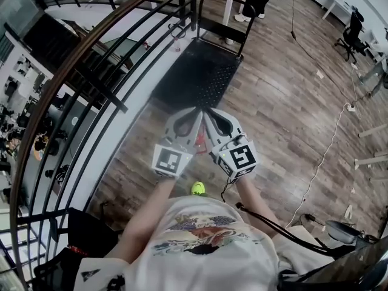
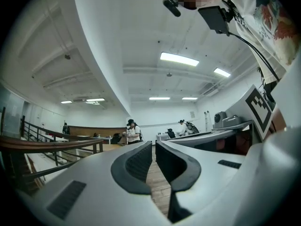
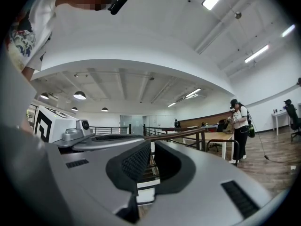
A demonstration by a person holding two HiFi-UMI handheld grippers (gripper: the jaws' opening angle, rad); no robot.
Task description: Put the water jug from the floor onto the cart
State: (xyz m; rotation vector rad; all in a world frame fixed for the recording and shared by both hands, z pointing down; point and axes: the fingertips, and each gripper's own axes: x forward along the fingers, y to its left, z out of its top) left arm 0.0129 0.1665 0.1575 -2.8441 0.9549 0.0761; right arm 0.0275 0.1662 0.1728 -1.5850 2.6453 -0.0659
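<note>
both the left gripper (image 2: pixel 154 149) and right gripper (image 3: pixel 151 149) have ribbed dark fingers (image 2: pixel 136 166) clenched empty above wood-plank floor (image 1: pixel 285 102).

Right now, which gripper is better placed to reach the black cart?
Neither, really: the left gripper and right gripper hang side by side, both shut and empty, equally near the cart straight ahead.

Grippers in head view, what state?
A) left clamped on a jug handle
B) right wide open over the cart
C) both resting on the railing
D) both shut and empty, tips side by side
D: the left gripper and right gripper each have their jaws together with nothing between them. Their tips are side by side above the wood floor, short of the black cart.
</note>
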